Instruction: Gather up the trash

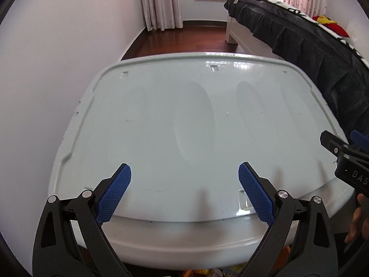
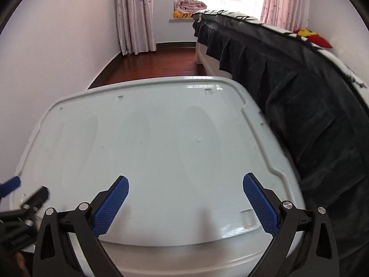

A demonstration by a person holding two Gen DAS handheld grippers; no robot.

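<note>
A pale grey-blue plastic lid [image 1: 184, 120] [image 2: 161, 150] of a large storage bin fills both views, its glossy top bare. My left gripper [image 1: 184, 173] hovers open over the lid's near edge with nothing between its blue pads. My right gripper [image 2: 185, 182] is open too, over the near right part of the lid, and shows at the right edge of the left wrist view as a black finger [image 1: 332, 143]. The left gripper's fingers [image 2: 34, 198] show at the left edge of the right wrist view. No trash item is visible on the lid.
A bed with a dark pleated skirt [image 1: 311, 53] [image 2: 299, 97] runs along the right, touching the bin. A white wall [image 1: 57, 57] stands on the left. Dark wood floor [image 1: 184, 39] and pink curtains [image 2: 136, 16] lie beyond. Coloured items [image 1: 207, 271] peek out under the lid's near edge.
</note>
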